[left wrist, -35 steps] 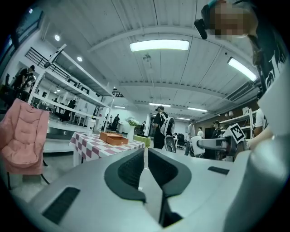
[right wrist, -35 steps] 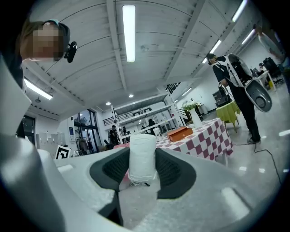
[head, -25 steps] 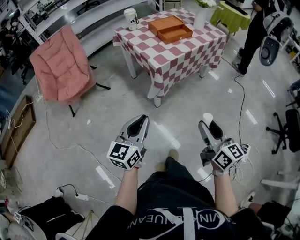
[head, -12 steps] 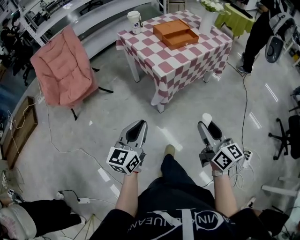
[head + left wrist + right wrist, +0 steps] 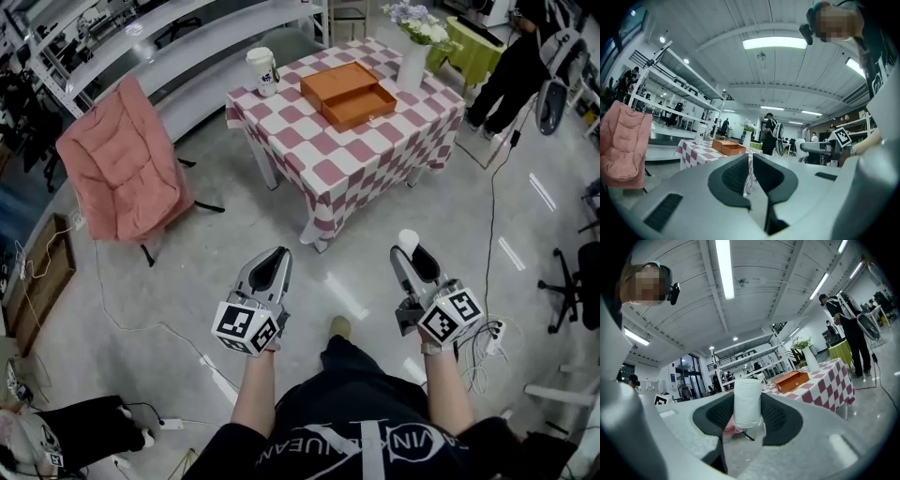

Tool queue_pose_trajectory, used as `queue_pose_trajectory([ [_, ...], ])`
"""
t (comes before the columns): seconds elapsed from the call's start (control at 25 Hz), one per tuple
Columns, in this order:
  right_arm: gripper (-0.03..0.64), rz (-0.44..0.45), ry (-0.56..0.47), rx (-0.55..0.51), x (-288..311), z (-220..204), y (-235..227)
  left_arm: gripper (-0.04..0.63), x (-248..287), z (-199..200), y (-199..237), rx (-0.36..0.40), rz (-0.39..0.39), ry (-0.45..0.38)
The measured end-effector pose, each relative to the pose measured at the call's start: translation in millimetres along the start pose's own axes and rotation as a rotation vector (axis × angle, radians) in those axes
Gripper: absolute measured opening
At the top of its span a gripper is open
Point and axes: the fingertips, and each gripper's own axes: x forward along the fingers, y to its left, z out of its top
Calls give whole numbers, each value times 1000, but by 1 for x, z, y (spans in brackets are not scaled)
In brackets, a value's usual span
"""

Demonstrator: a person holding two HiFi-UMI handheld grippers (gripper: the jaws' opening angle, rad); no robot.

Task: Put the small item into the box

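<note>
Head view: left gripper point(image 5: 275, 258) fingers clenched on nothing. Open orange box point(image 5: 349, 92) sits on the checkered worktop point(image 5: 300, 131), well ahead. Right gripper point(image 5: 410, 246) fingers pinch the small white cylinder point(image 5: 408, 238), top poking past the tips. Risk: shallow grip, it could tilt or slip out en route; floor cable point(image 5: 490, 216) could snag feet.

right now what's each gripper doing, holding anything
Left gripper: fingers closed, nothing between them.
Right gripper: fingers closed on a small white roll.
</note>
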Motion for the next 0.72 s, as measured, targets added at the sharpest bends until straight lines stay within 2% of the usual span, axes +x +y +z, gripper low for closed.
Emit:
queue_pose_trajectory([
  [0.2,179,1,-5,4,20,9,-21,29,30,3,7,3,-15,15],
  [0.72,179,22,-28,34,67,29,-69,29,83,29,36,42,20,11],
])
